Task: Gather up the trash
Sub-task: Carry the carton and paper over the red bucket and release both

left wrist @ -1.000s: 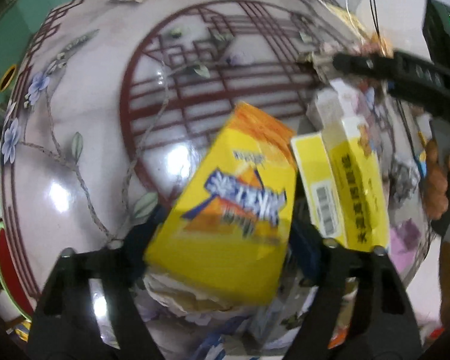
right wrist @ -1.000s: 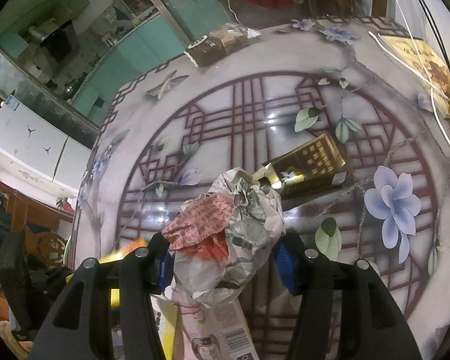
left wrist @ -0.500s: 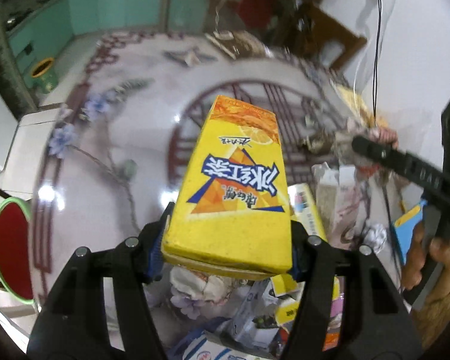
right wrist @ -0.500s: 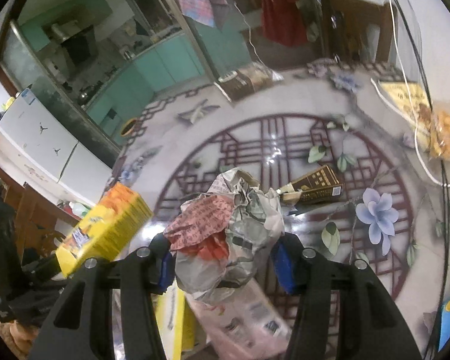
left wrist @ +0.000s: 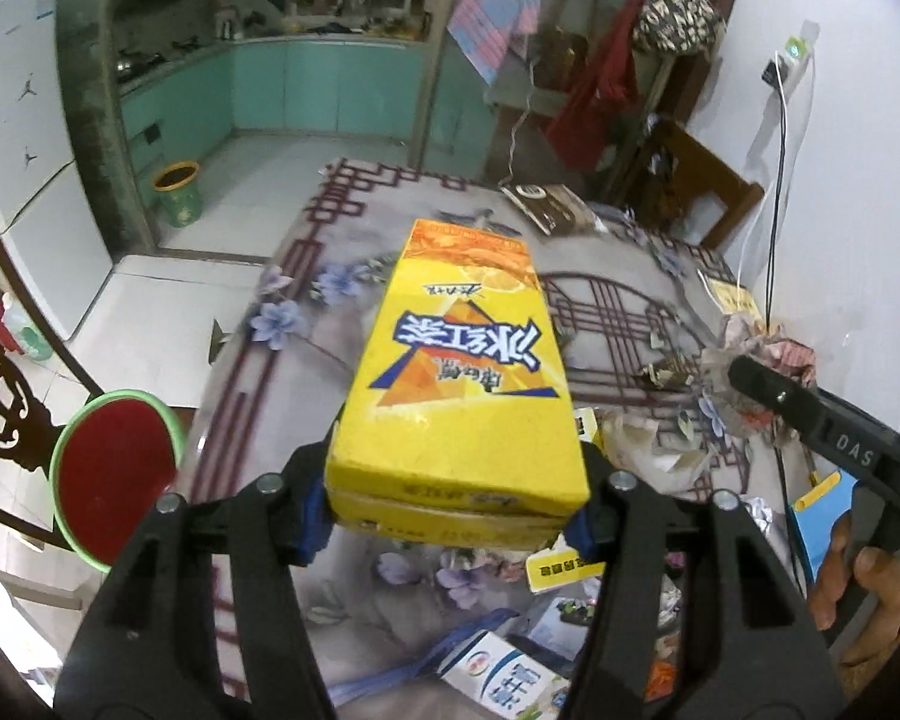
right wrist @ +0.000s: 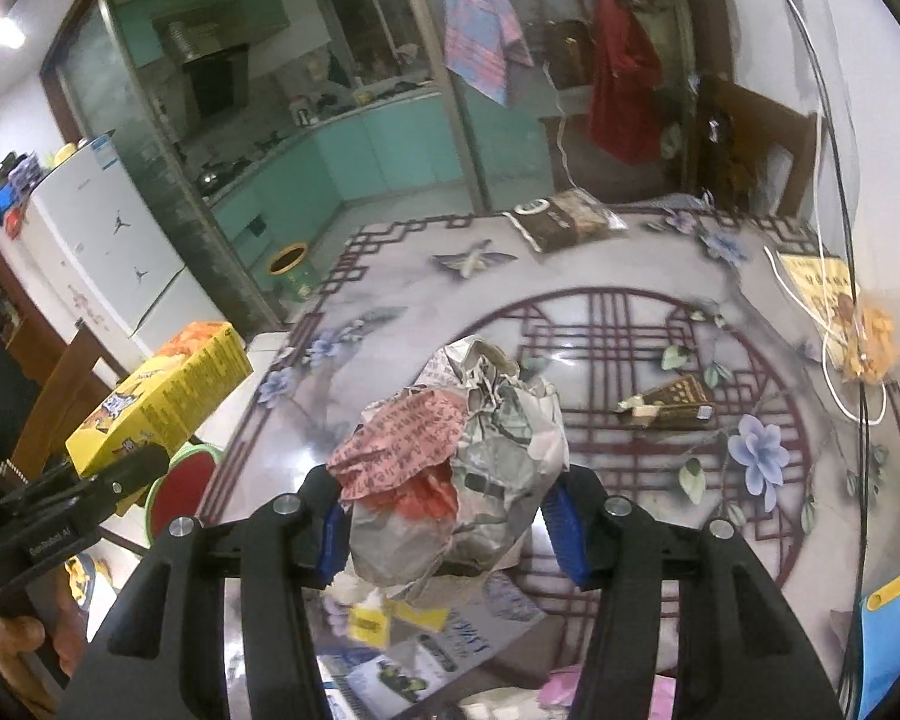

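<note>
Left wrist view: the left gripper (left wrist: 453, 507) tilts down over the table (left wrist: 306, 384), its jaws closing and clenched on the near end of a yellow drink carton (left wrist: 459, 372), which is held clear above the tabletop. At far right, a hand (left wrist: 864, 576) grips the handle of the right gripper (left wrist: 744, 381).

Right wrist view: the right gripper grasps a crumpled paper wad (right wrist: 456, 468) between its blue pads (right wrist: 564, 531), lifted above the littered near edge of the table. The carton appears at left.
</note>
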Demonstrator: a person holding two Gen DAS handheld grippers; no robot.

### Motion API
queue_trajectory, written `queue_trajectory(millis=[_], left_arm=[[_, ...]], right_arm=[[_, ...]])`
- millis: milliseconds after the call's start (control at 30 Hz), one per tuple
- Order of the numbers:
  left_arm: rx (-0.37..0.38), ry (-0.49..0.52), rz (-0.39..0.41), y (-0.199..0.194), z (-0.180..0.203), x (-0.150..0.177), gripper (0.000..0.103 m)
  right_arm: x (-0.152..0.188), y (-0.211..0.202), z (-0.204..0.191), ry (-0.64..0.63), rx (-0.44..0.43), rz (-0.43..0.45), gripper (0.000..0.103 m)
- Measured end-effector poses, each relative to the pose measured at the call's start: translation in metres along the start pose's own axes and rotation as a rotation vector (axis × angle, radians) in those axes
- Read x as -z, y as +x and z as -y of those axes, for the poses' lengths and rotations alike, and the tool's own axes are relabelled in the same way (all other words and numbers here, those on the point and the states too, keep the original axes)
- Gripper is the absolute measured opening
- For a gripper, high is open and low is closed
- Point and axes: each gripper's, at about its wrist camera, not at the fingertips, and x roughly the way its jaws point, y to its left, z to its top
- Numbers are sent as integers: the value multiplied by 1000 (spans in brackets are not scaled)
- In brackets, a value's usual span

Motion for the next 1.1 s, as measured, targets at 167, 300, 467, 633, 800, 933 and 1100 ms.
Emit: queue_trajectory(millis=[167, 300, 467, 633, 800, 933, 1100], left_arm=[[-5, -37, 29, -18, -25, 4, 56], [-7, -63, 36, -24, -47, 6, 56], [-11, -88, 37, -31, -76, 11, 56], [-15, -100, 32, -36, -106, 14, 56], [-17, -106, 27, -38, -135, 14, 56], [-20, -107, 25, -39, -154, 11, 56], [-23, -111, 24, -39, -180, 10, 56]], right_arm=[[1, -1, -34, -53, -21, 3, 51], [3, 1, -59, -79, -33, 2, 51], [6, 3, -86, -97, -31, 5, 51], [10, 9, -113, -106, -32, 0, 51], [13, 18, -138, -110, -34, -9, 51], [14, 26, -161, -113, -36, -14, 51], [15, 37, -186, -117, -40, -20, 51]])
